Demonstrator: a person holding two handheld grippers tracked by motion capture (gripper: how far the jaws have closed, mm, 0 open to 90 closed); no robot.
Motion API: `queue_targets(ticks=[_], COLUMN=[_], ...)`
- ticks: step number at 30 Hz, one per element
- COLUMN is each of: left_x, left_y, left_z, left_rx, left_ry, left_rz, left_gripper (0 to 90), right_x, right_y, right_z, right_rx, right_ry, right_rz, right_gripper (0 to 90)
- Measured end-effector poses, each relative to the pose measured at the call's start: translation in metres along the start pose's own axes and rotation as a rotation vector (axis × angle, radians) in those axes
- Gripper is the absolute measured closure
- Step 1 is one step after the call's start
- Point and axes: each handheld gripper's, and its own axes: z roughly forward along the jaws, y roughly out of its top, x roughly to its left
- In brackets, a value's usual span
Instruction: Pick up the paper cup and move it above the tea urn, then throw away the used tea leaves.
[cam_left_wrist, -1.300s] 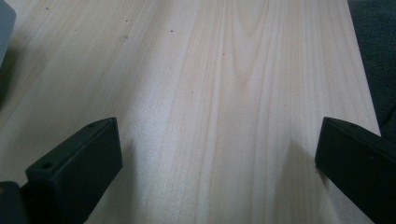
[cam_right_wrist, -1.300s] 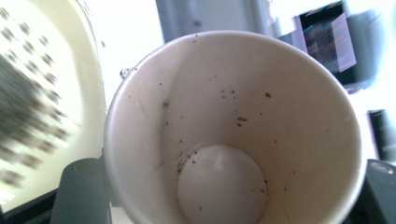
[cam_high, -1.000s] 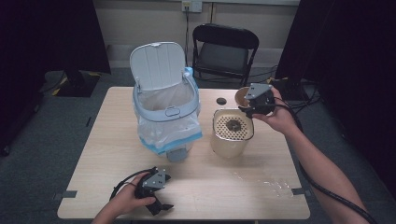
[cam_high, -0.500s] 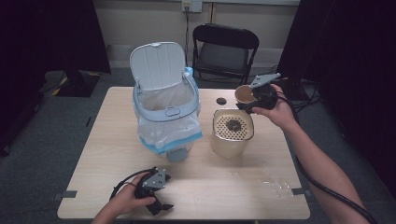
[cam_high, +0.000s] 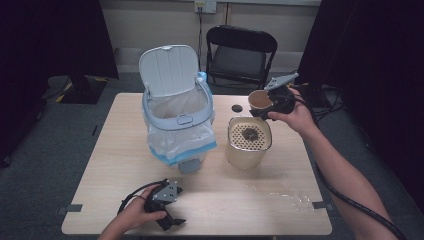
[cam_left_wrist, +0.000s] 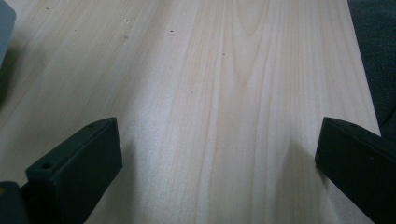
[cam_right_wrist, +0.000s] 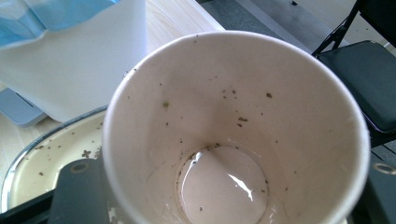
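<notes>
Right tongs (cam_high: 267, 106) clenched on one paper cup (cam_high: 258, 100), held just above and behind the strainer container (cam_high: 248, 141), mouth tipped toward the bin (cam_high: 176, 115). Long axis of the cup slanted, a film of brownish liquid and specks inside (cam_right_wrist: 224, 182). Likely next: over to the bin, which lies to the left of the strainer container, nearer the right hand. Left tongs (cam_high: 167, 212) released, jaws wide apart, resting on the tabletop (cam_high: 250, 200) well in front of the bin. One cup, one bin, one strainer container, one small dark cap (cam_high: 236, 108).
</notes>
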Motion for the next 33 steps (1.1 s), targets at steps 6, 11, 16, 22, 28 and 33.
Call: queue_targets(ticks=[6,11,16,22,28,33], left_x=[0.000,0.000,0.000,0.000,0.000,0.000], left_y=[0.000,0.000,0.000,0.000,0.000,0.000], left_z=[0.000,0.000,0.000,0.000,0.000,0.000], left_rx=[0.000,-0.001,-0.003,0.004,0.004,0.007], left_ry=[0.000,-0.001,-0.003,-0.002,-0.002,-0.002], left_rz=[0.000,-0.001,-0.001,-0.002,-0.002,-0.002], left_gripper=[0.0,0.0,0.0,0.0,0.0,0.0], right_x=[0.001,0.002,0.005,0.007,0.008,0.010], right_y=[0.004,0.010,0.017,0.030,0.037,0.045], right_z=[-0.001,-0.003,-0.005,-0.009,-0.011,-0.013], right_rx=[-0.007,-0.008,0.004,0.000,-0.002,-0.004], right_ry=[0.020,0.038,0.053,0.076,0.081,0.094], right_rz=[0.008,0.025,0.030,0.027,0.017,0.018], right_gripper=[27.5,27.4,27.5,27.3,27.3,27.3])
